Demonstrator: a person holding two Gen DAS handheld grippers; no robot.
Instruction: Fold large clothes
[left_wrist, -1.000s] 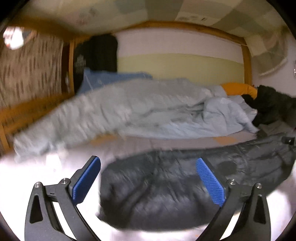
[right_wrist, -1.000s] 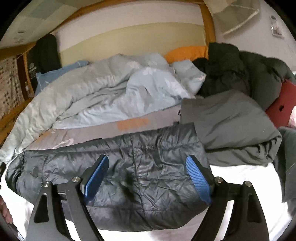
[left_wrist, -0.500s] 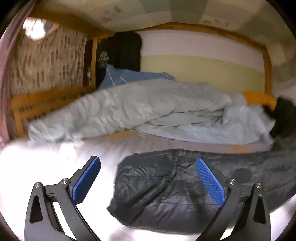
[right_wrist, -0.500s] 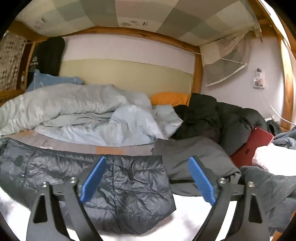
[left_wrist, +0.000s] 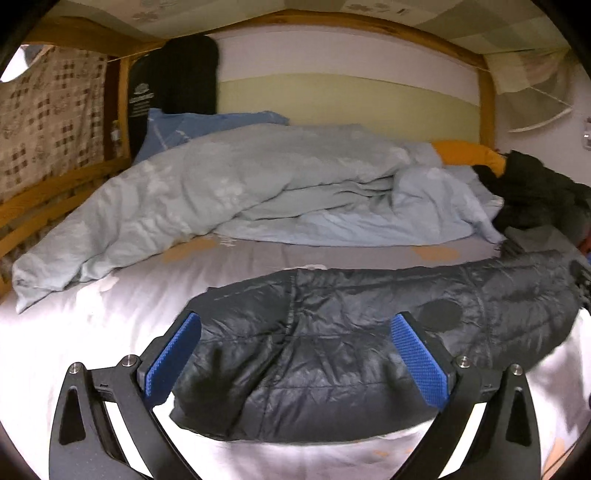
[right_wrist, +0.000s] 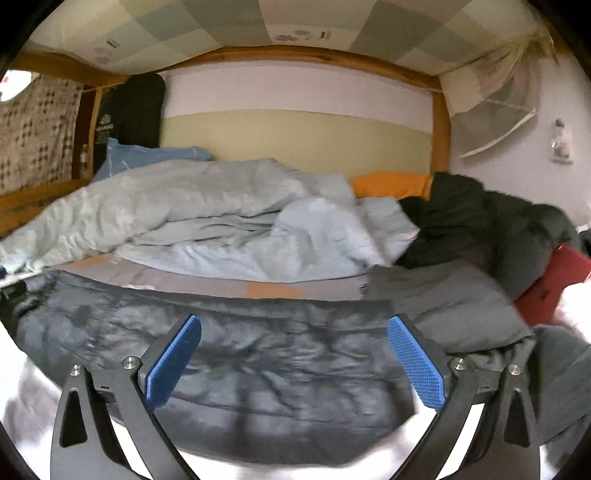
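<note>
Jacket (left_wrist: 369, 339) of dark quilted fabric lies flat on the bed (left_wrist: 74, 332), along the near edge, its long axis running side to side across both views. In the left wrist view its rounded, folded-over end sits between the fingers, and the rest stretches off to the right. In the right wrist view the jacket (right_wrist: 277, 350) is blurred, spanning from the far left to just past the right finger.

Left gripper (left_wrist: 295, 362) hovers over the jacket with its blue pads wide apart, holding nothing. Right gripper (right_wrist: 293, 360) is likewise spread, nothing between its pads.

Just right of the jacket lies a grey garment (right_wrist: 454, 306), touching or overlapping its end; which, I cannot tell. Behind that is a heap of black clothing (right_wrist: 480, 221) and a red flat object (right_wrist: 554, 284). Further back, a rumpled pale blue duvet (left_wrist: 258, 195) fills the far side of the bed, with a blue pillow (left_wrist: 207, 122) at the left corner and an orange pillow (left_wrist: 469, 155) toward the right.
</note>
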